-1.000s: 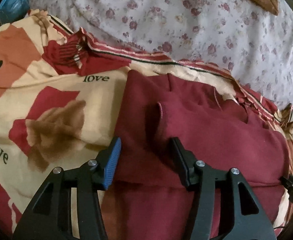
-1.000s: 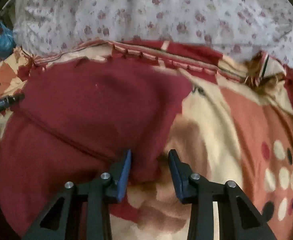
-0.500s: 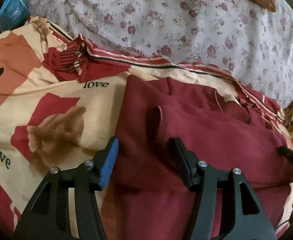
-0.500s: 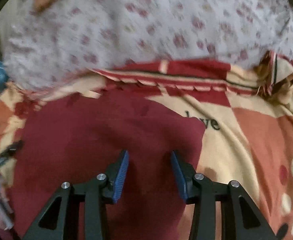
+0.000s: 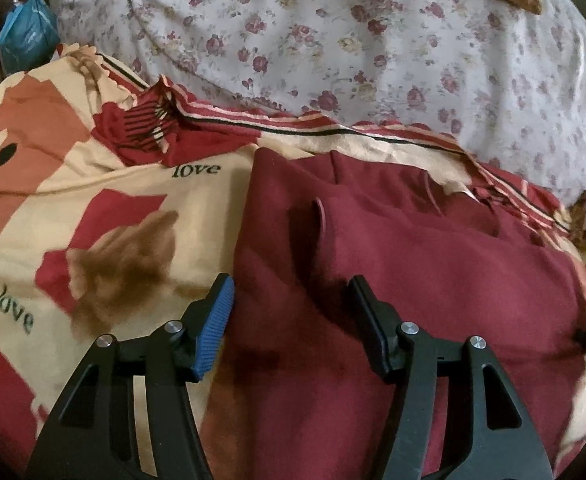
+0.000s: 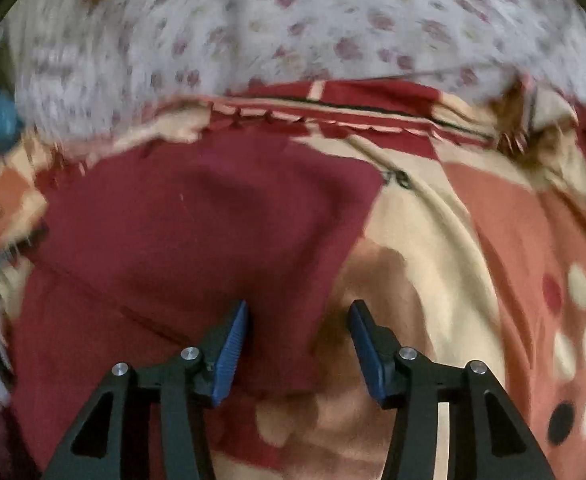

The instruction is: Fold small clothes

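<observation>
- On the bed, over the patterned blanket [image 5: 105,216], the maroon garment [image 5: 413,264] lies flat and already folded over once, its long axis running left to right across the near side, with the floral sheet [image 5: 373,48] beyond it.
- Left gripper [image 5: 291,320] sits over the garment's left edge: blue pad right at the hem line, the other finger out over the cloth. Jaws spread, nothing pinched as far as I can see.
- Right gripper [image 6: 299,344] is over the opposite end, where the garment's right edge [image 6: 333,280] runs down between the fingers. Its jaws are opening right now, with the cloth edge in the gap but the pads not pressing it.
- So the key thing for me: each gripper straddles its own end of the long axis, and neither is clearly nearer. My guess is the next fold brings one end across to the other, so whichever hand goes has to re-grab its edge first.
- Versus a second ago: the right jaws were much narrower on that same edge and have widened a lot. The right view is blurrier too, so that hand is on the move. The left jaws opened a bit and the view barely shifted. Garment looks the same shape.
</observation>
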`<action>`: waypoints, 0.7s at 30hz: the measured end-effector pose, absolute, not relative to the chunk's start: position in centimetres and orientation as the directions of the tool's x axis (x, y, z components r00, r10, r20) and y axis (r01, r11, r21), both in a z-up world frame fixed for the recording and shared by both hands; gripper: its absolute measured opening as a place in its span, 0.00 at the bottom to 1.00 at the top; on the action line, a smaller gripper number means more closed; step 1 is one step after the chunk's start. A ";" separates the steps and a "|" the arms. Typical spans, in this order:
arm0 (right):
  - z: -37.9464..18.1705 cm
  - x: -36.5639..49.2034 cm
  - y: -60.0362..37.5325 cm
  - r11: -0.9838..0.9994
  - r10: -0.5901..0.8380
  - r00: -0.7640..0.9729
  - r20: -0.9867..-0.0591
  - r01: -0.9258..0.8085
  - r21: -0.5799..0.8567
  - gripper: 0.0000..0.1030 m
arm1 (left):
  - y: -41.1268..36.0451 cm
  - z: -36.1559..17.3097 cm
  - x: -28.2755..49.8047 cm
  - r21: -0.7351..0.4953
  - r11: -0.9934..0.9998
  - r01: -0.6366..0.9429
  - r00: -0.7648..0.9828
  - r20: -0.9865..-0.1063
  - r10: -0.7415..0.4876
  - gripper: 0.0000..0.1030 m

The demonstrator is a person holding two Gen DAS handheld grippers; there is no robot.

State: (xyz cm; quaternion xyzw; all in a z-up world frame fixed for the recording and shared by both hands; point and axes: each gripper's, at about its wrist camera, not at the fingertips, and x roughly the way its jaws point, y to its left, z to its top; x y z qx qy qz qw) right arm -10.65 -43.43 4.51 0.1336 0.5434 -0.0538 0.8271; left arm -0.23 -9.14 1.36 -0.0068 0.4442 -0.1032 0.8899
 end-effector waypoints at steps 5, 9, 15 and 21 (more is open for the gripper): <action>10.4 -15.7 -44.3 0.959 0.117 0.492 -0.863 0.170 0.227 0.54 | -6.8 3.5 -4.2 -0.192 0.960 0.205 0.557 -0.784 -0.275 0.58; 9.9 -18.4 -42.4 0.958 0.176 0.501 -0.847 0.112 0.265 0.57 | -5.3 3.3 -7.6 -0.177 0.968 0.179 0.548 -0.799 -0.248 0.58; 5.6 -17.0 -38.2 0.942 0.251 0.490 -0.835 0.076 0.328 0.31 | -4.8 3.8 -11.8 -0.176 0.967 0.183 0.547 -0.799 -0.249 0.58; 6.9 -19.3 -39.6 0.977 0.103 0.507 -0.856 0.110 0.183 0.00 | -3.8 4.6 -15.1 -0.139 0.969 0.205 0.561 -0.795 -0.233 0.58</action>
